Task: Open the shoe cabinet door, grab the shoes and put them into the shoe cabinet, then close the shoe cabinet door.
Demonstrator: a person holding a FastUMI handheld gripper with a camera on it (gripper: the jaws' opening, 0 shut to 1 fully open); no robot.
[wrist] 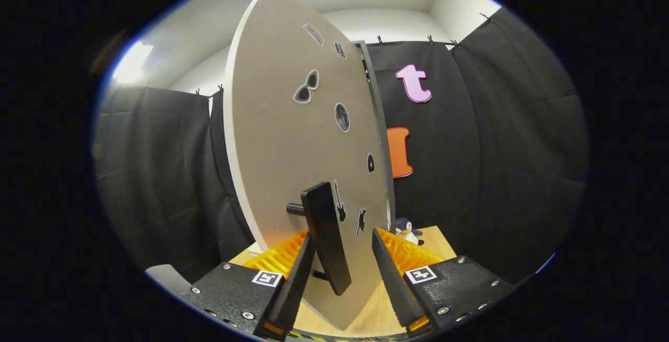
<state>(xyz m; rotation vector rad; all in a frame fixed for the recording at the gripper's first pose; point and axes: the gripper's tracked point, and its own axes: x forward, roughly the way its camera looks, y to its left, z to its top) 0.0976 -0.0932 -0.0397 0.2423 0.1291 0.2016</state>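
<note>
The gripper [342,274] hangs spread around the flat black handle [326,237] of the smooth pale sticker-dotted door [282,133], above a light wooden tabletop [436,240].

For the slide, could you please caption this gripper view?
Open claw straddling the black bar handle of the sticker-decorated pale grey cabinet door, swung ajar.

door [282,138]: smooth matt painted board, glossy stickers
handle [325,237]: matt, smooth bar beside my left finger
my gripper [339,269]: fingers apart, toothed ribbed pads, textured plastic bodies
table [379,310]: pale wood grain, lower centre
wall [512,148]: matt cloth
</note>
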